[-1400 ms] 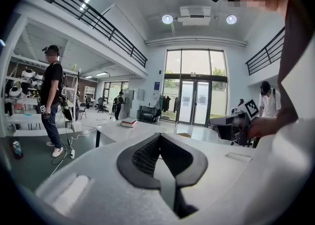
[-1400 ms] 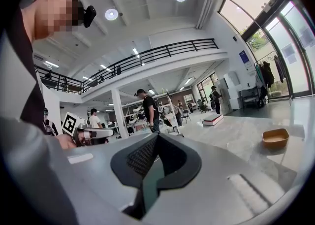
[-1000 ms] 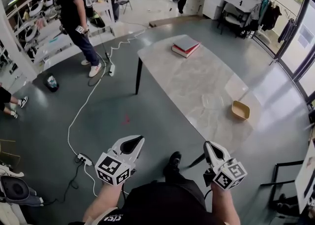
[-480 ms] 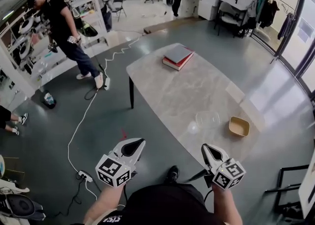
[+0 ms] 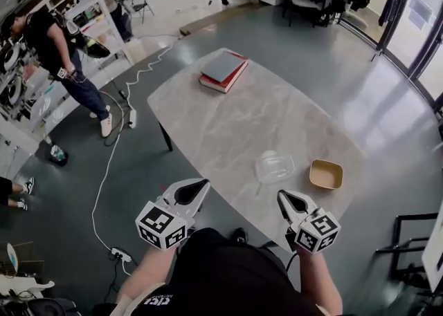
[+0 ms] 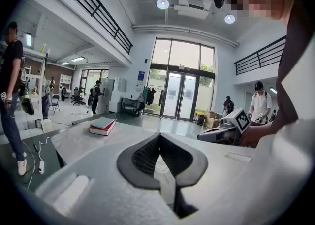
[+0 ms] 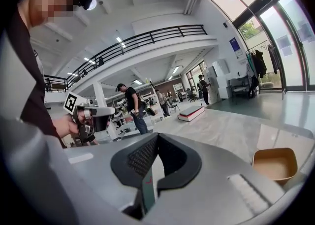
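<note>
At the near edge of the pale marble worktop (image 5: pixel 228 110), our left claw (image 5: pixel 202 184) and right claw (image 5: pixel 281 196) are closed, empty; a clear plastic tub (image 5: pixel 275 166) and tan square bowl (image 5: pixel 325 174) sit just ahead, open surface beyond.

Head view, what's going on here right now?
A person stands at the near end of a marble table, a gripper in each hand. The left gripper and right gripper are both shut and empty, held short of a clear container and a tan tray. Two stacked books lie at the far end.
</note>
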The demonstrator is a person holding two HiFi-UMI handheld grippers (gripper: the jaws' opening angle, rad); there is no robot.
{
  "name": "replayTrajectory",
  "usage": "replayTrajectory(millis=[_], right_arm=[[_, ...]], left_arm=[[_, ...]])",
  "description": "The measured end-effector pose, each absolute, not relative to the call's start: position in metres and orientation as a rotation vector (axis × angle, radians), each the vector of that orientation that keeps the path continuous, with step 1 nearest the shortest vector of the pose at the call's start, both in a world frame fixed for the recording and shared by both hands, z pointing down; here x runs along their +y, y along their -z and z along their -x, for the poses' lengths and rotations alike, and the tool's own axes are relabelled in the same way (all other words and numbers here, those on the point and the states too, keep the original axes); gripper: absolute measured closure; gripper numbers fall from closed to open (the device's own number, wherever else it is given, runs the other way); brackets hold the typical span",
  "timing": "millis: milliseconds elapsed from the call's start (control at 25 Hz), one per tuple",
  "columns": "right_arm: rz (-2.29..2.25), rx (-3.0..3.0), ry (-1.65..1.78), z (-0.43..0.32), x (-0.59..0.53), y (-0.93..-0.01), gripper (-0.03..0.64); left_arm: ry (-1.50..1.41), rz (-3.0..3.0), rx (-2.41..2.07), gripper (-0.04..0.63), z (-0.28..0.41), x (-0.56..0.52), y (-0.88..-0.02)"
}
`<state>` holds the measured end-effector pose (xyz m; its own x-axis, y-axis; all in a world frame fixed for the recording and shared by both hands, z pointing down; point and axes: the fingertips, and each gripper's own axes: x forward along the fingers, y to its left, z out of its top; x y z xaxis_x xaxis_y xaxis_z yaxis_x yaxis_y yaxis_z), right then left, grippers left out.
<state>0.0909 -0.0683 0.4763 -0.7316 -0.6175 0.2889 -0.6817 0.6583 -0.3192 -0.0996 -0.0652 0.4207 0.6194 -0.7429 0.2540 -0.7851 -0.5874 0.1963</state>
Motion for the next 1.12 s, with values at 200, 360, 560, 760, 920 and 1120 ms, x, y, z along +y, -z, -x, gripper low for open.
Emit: replayTrajectory(millis=[200,360,560,760,920,1120], right_arm=[[-1.086,-2.645,-0.619,-0.103,-0.088,-0.496,0.617],[-1.089,-2.579,-0.622,-0.108,-0.107,-0.517,0.616],[-1.030,-2.491,-0.579,-0.107,-0.124,-0.548,0.600],[-0.914,-2.380,-0.530,-0.102,-0.139,-0.584,0.583],[-0.790,-2.285,-0.489,-0.097,-0.143,-0.616,0.562],[-0.623,-2.164,-0.430,-0.094,-0.142,-0.665,0.531]], left_arm=[[-0.235,-2.583,-1.102,0.597,0.069,-0.101,-0.436],[-0.240,-2.605,-1.034,0.597,0.055,-0.139,-0.446],[-0.272,-2.637,-0.937,0.597,0.036,-0.182,-0.458],[-0.291,-2.652,-0.852,0.597,0.017,-0.216,-0.471],[-0.302,-2.624,-0.796,0.597,0.004,-0.230,-0.489],[-0.311,-2.596,-0.738,0.597,-0.003,-0.244,-0.509]])
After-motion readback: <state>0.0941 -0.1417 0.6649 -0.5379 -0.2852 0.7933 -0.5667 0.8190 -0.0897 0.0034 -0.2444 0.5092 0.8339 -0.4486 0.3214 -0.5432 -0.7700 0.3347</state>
